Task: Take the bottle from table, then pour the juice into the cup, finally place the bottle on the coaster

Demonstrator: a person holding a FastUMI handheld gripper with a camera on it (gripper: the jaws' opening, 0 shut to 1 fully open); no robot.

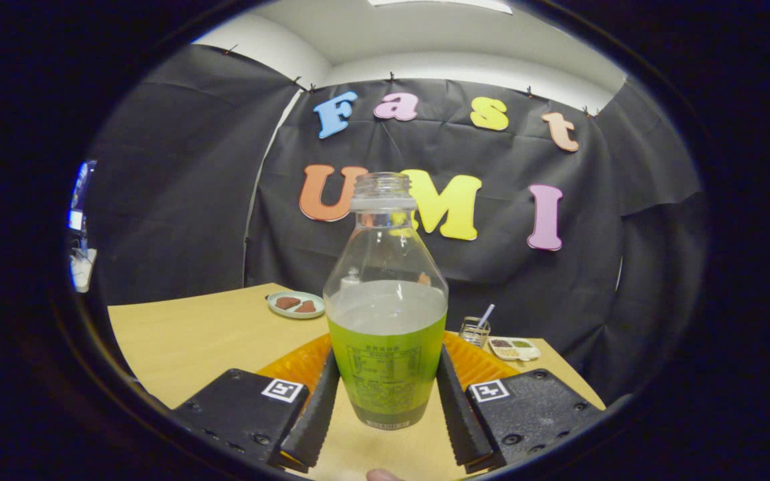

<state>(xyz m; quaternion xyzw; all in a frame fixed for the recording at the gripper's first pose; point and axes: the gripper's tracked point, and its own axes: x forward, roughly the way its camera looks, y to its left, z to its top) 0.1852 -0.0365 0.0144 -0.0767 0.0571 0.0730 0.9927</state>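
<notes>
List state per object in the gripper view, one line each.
bottle: uncapped, upright, partly filled, lifted off the table
hand-held gripper: shut on bottle, a finger on each side
round plate: on table, holds brown pieces
glass: upright, a straw in it
small tray: on table, filled compartments

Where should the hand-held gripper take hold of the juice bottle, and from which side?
Probably the straight, labelled lower body of the bottle, approached level from the side facing the hand-held gripper. The bottle stands upright with no cap, and above the label it narrows to a slim neck, so the lower body gives parallel sides. The fingers already flank that part closely; whether they press on it is unclear.
</notes>
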